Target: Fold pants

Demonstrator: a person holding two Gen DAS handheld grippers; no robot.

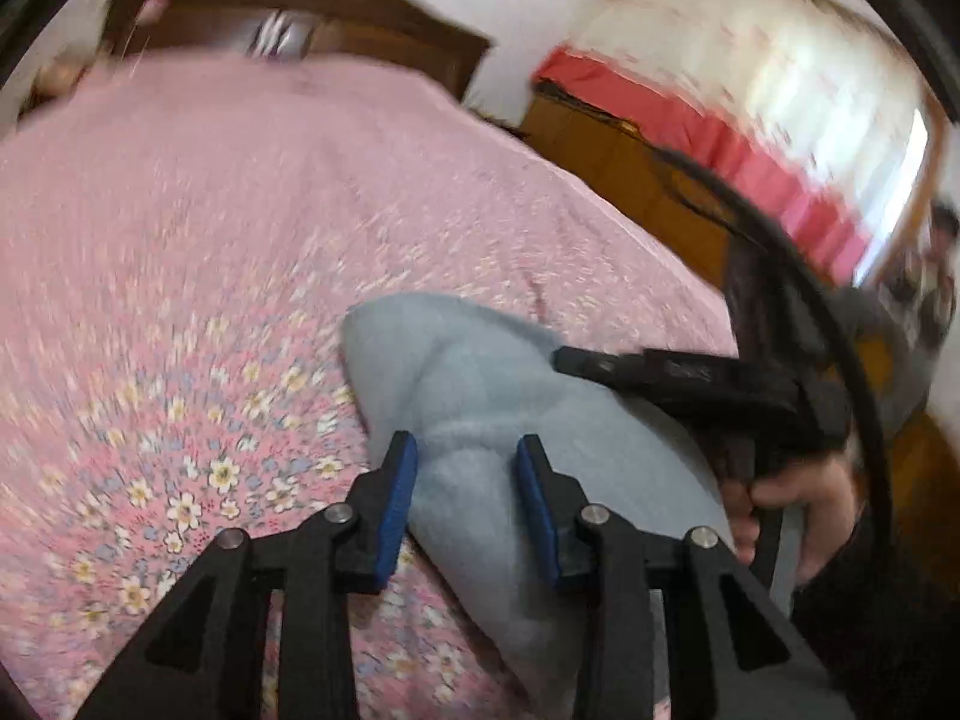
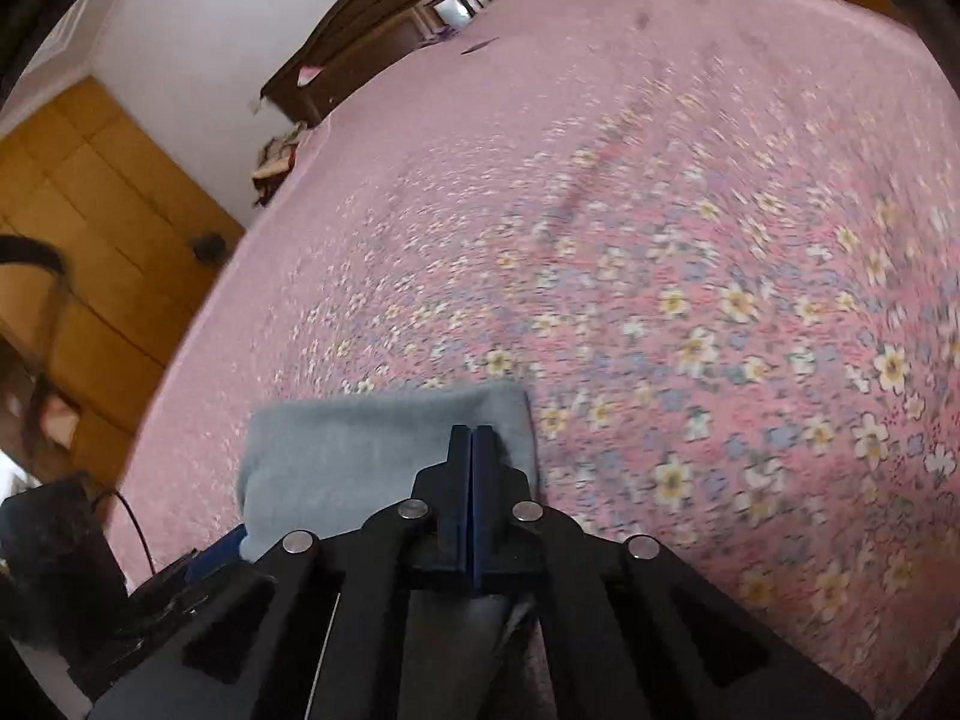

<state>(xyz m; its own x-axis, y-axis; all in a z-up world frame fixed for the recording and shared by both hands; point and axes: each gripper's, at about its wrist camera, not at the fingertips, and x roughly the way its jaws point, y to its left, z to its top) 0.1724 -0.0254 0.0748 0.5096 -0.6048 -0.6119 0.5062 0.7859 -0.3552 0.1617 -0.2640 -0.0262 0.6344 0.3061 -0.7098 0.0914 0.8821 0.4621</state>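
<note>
two grippers working one bundle of grey-blue pants (image 1: 480,420), sitting near the bed's (image 1: 180,210) near edge on the pink floral cover. left gripper (image 1: 468,480) hovering with blue pads spread wide, cloth running up between them but not looking pinched, so released. right gripper (image 2: 473,468) clenched tight, pads pressed flat together over the pants' far right corner; probably nipping a layer of fabric there, though not possible to tell for sure from this angle. right gripper also showing in the left view, reaching in from the right side and lying across the bundle.

the bit that matters: pants lying straight ahead of the left jaws, long axis running away from them toward the headboard (image 1: 360,18) and leaning a little left, folded end farthest out. right gripper sitting nearer that far end, left nearer the close end. guessing the fold is partly done already, and next needing the left to close on the near end before anything gets flipped over. both views smeared with motion blur, so fine edges hard to read.
</note>
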